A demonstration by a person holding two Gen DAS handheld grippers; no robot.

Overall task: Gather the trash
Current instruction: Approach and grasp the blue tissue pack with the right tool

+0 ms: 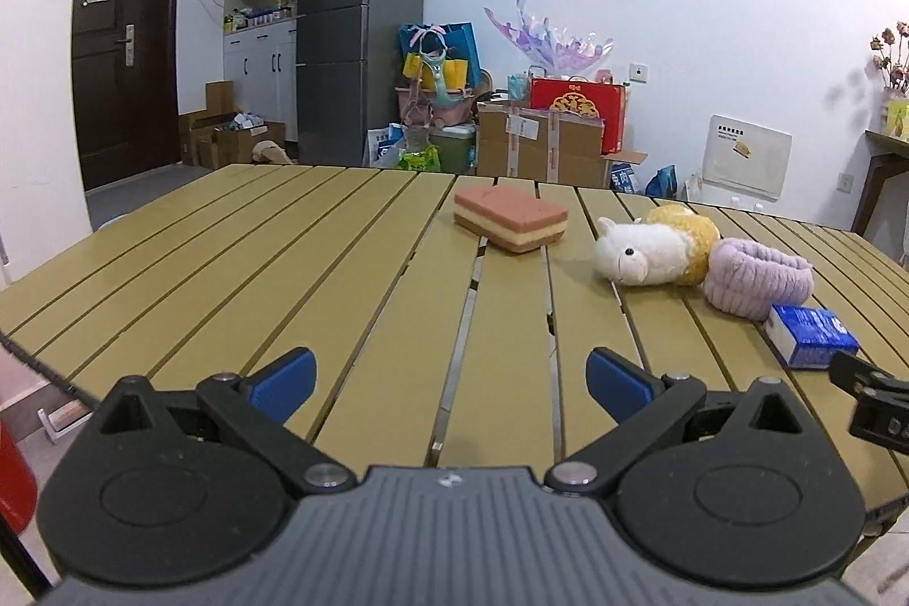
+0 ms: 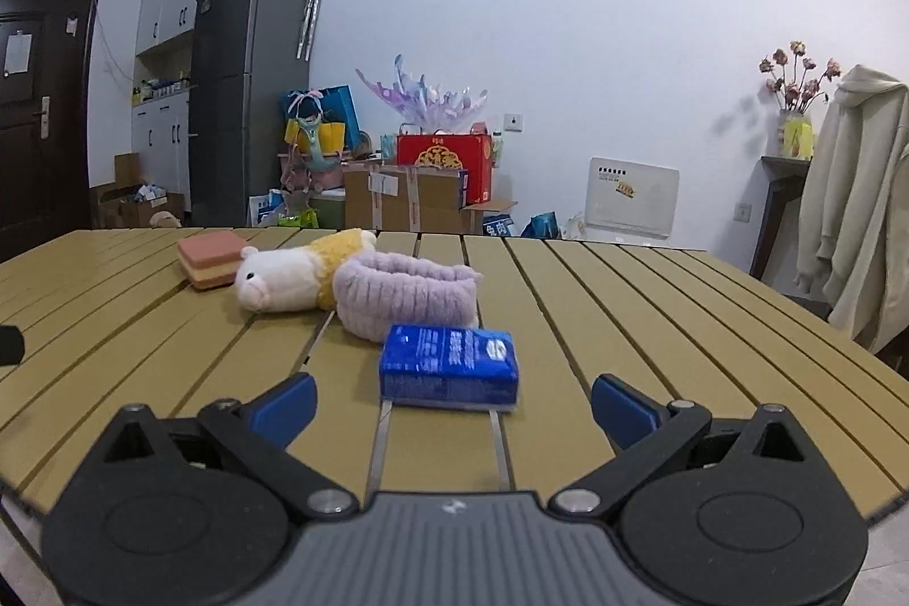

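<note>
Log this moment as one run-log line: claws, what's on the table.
left claw open, empty | right claw open, facing blue packet | sponge, plush toy, purple band untouched on table

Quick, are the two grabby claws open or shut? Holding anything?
Left gripper: open, holding nothing.
Right gripper: open, holding nothing; the blue packet lies just ahead between its fingers.

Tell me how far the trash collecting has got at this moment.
Nothing looks collected: no bin or bag shows in either view. Both the left gripper and the right gripper are open and empty. The right one faces the blue tissue pack, the likeliest first pick. The layered sponge, plush toy and purple headband lie untouched on the slatted table.
</note>
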